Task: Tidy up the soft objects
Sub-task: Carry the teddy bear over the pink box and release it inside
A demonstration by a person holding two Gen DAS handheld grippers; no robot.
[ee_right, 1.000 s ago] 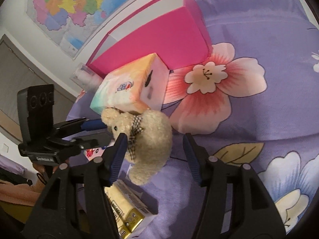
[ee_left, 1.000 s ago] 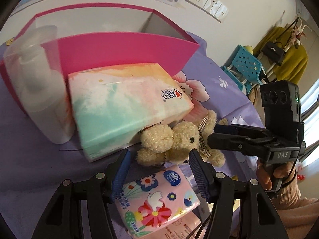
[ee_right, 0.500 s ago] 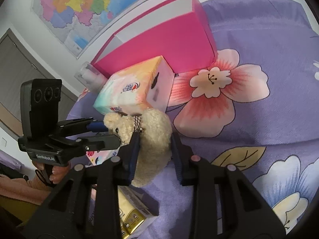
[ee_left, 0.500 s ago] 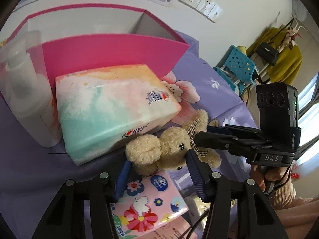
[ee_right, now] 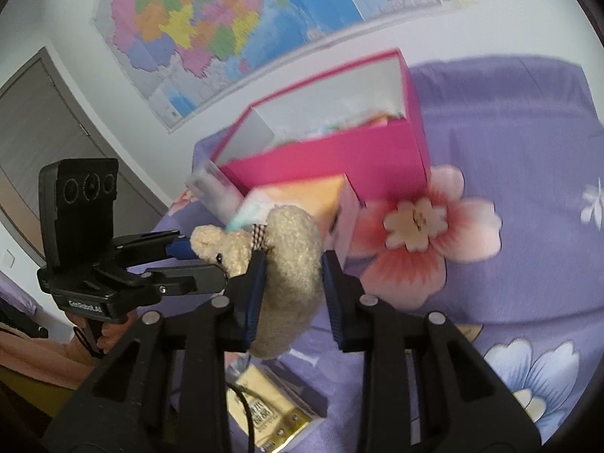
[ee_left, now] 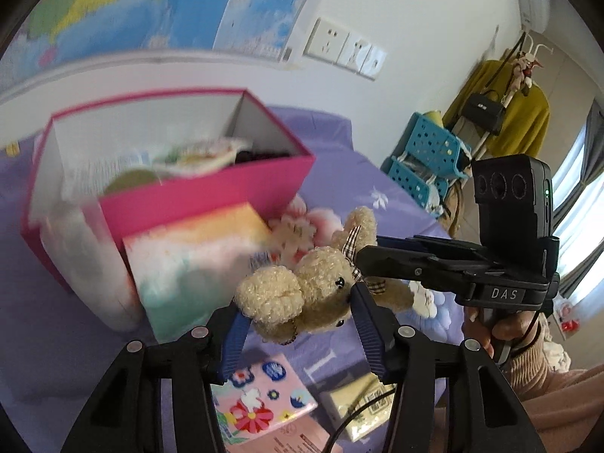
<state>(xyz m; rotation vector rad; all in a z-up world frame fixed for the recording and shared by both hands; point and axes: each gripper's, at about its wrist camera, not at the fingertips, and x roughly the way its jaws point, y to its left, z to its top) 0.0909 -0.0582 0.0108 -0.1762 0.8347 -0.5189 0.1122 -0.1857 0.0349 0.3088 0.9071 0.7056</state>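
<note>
A beige teddy bear (ee_left: 309,287) (ee_right: 287,260) with a checked bow hangs in the air above the purple floral bedsheet (ee_right: 509,264). My right gripper (ee_right: 290,283) is shut on its body and also shows in the left wrist view (ee_left: 368,260). My left gripper (ee_left: 298,324) has its jaws apart around the bear's head and does not squeeze it; it also shows in the right wrist view (ee_right: 196,260). An open pink box (ee_left: 211,192) (ee_right: 339,158) with several soft items inside stands behind.
A pastel tissue pack (ee_left: 196,256) leans on the box, with a clear pump bottle (ee_left: 79,260) to its left. A floral pink tissue packet (ee_left: 260,400) and a yellow packet (ee_right: 268,407) lie below. Blue baskets (ee_left: 426,158) stand beyond the bed.
My right gripper closed on the teddy bear and lifted it off the sheet. Both grippers rose, so the inside of the pink box now shows.
</note>
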